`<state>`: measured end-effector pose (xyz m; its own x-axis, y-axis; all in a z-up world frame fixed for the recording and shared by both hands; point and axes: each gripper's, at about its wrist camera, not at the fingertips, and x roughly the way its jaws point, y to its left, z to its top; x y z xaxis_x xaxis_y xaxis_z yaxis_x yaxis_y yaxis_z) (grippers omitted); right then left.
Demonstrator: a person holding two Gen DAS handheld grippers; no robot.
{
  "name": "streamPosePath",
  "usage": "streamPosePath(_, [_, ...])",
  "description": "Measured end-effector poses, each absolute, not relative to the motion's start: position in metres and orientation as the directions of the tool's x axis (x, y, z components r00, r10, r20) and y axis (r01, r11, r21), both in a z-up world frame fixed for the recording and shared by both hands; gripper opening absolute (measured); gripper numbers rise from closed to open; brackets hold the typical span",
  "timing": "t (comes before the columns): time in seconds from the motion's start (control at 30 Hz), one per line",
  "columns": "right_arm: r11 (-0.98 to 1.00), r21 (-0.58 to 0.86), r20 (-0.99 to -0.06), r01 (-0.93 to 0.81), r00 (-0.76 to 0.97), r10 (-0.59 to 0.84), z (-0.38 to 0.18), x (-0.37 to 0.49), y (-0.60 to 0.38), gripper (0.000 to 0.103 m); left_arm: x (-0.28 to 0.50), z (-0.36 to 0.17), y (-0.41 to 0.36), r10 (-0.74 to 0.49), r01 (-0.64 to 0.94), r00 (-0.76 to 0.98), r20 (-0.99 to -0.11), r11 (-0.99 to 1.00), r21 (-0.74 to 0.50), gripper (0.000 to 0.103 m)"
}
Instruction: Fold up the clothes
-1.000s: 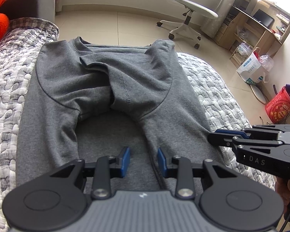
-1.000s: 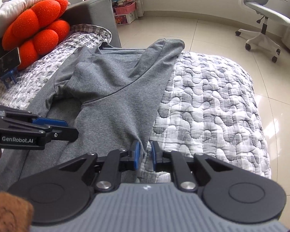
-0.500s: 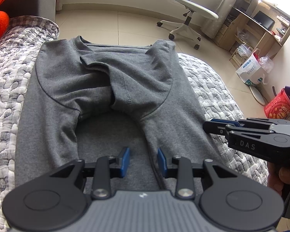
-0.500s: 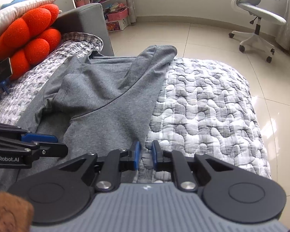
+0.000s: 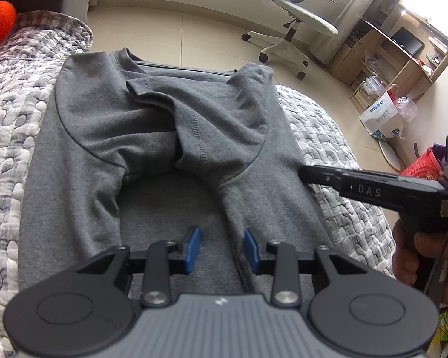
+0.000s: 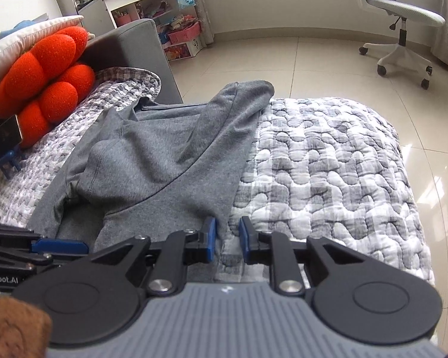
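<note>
Two tongs are in play over the bed, and both show daylight between their blue pads. Your left tongs are released, hovering above the grey garment near the bed's near edge, much where they hung a second ago. Your right tongs are released too; a second ago their pads were nearly together at the garment's right edge, and now they have parted, one pad over the grey cloth and the other over the quilt. In the left wrist view those right tongs have swung in from the side, their tip now reaching the garment's right edge. The garment lies spread on the quilted bed, both sleeves folded inward across its chest, collar toward the far edge.
</note>
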<state>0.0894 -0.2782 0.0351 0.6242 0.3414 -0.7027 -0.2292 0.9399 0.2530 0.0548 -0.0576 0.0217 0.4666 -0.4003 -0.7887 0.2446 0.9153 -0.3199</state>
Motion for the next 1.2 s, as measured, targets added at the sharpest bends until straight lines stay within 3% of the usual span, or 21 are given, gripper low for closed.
streamPosePath(0.3, [0.922,0.327,-0.654,-0.208,0.654,0.380,0.033,0.162,-0.291,0.023,0.060,0.021,-0.054,-0.424,0.233,0.450,-0.786,0.905,-0.355,0.035])
streamPosePath(0.7, [0.968,0.142,-0.694,-0.206,0.677,0.246,0.028,0.251,-0.264,0.025,0.063,0.022,-0.049,-0.442,0.228,0.434,-0.785,0.897,-0.379,0.035])
streamPosePath(0.93, [0.961,0.201,-0.671,-0.190,0.688,0.276,0.029,0.250,-0.278,0.025,0.063,0.037,-0.039,-0.427,0.226,0.515,-0.743,0.904,-0.362,0.042])
streamPosePath(1.0, [0.963,0.190,-0.653,-0.191,0.708,0.269,0.033,0.249,-0.276,0.005,0.066,0.038,-0.032,-0.418,0.206,0.539,-0.731,0.907,-0.367,0.043])
streamPosePath(1.13, [0.963,0.199,-0.605,-0.179,0.751,0.265,0.044,0.247,-0.278,0.005,0.073,0.042,-0.019,-0.398,0.166,0.586,-0.705,0.911,-0.377,0.043])
streamPosePath(1.2, [0.973,0.159,-0.642,-0.168,0.731,0.231,0.036,0.252,-0.273,0.005,0.078,0.043,-0.014,-0.394,0.150,0.601,-0.695,0.910,-0.386,0.043])
